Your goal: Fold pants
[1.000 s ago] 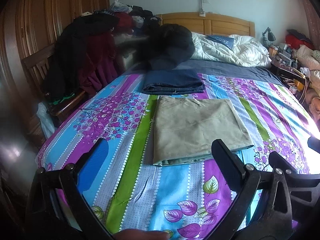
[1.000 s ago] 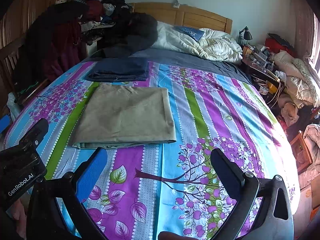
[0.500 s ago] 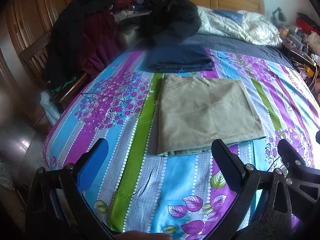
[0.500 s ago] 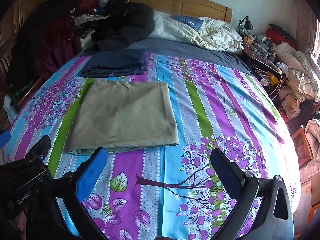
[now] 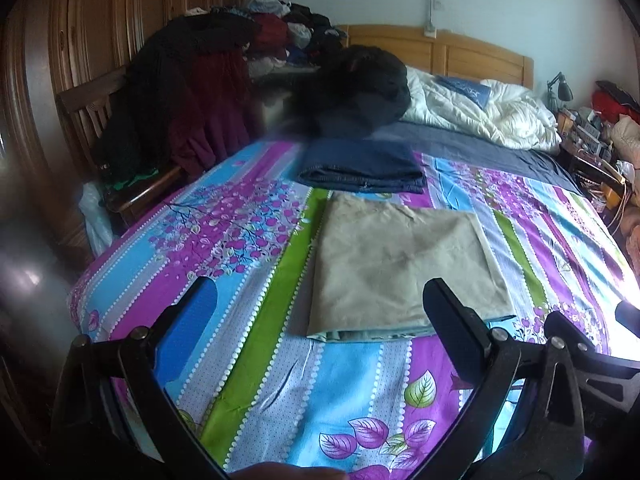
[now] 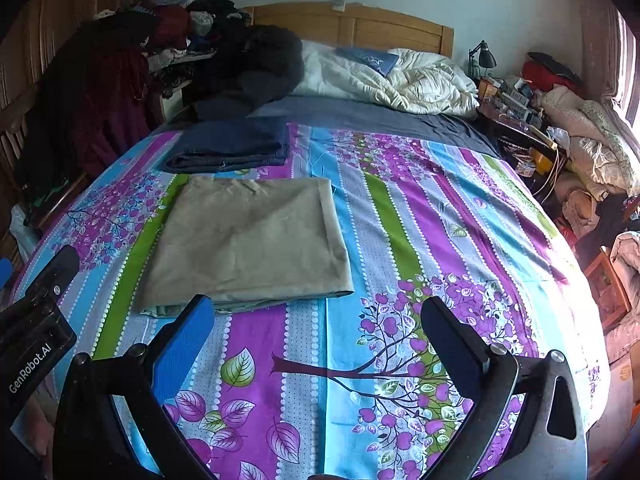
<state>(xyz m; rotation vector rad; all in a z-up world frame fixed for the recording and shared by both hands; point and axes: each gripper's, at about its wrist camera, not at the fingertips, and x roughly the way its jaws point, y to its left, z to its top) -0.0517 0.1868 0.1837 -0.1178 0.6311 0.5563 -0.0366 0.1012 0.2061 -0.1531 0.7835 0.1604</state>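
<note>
Lying flat on the bed's floral sheet [image 6: 400,216], the khaki pants [image 6: 248,240] sit folded into a neat rectangle, just in front of folded navy jeans [image 6: 232,148]. The left gripper [image 5: 320,316] and right gripper [image 6: 316,332] hover above the sheet, fingers spread wide, holding nothing.
</note>
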